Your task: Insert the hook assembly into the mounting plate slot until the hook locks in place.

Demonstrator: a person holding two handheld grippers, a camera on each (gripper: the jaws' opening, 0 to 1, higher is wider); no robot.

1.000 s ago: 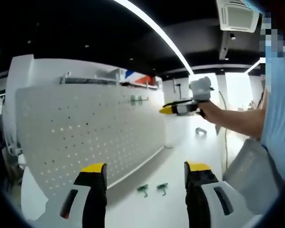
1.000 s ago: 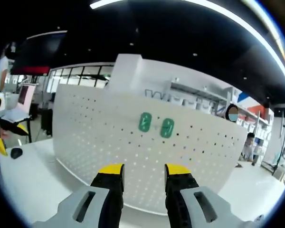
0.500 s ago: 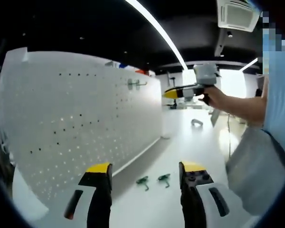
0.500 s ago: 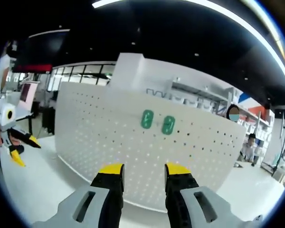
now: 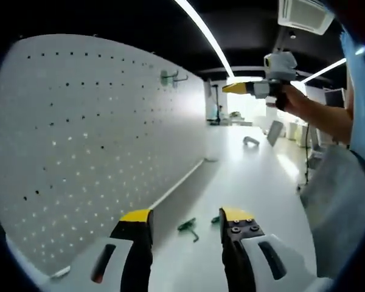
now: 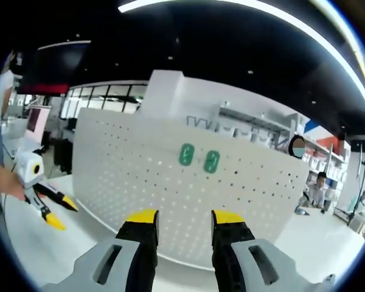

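The upright pegboard [image 5: 97, 134] walls off the left side. Bare white table [image 5: 255, 176] lies open on its right; two green hooks [image 5: 188, 226] lie near the board's foot.

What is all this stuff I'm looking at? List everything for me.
pegboard: one, white, upright on the table, dotted with small holes.
mounted hooks: two, green, side by side high on the pegboard.
loose hooks: two, green, lying on the table near the pegboard's foot.
table: one, white, running along the pegboard.
small dark object: one, far down the table; too small to identify.
left gripper: one, grey with yellow-tipped black fingers, open, over the loose hooks.
right gripper: one, same colours, open, raised toward the mounted hooks.
person's arm: one, holding up the right gripper.
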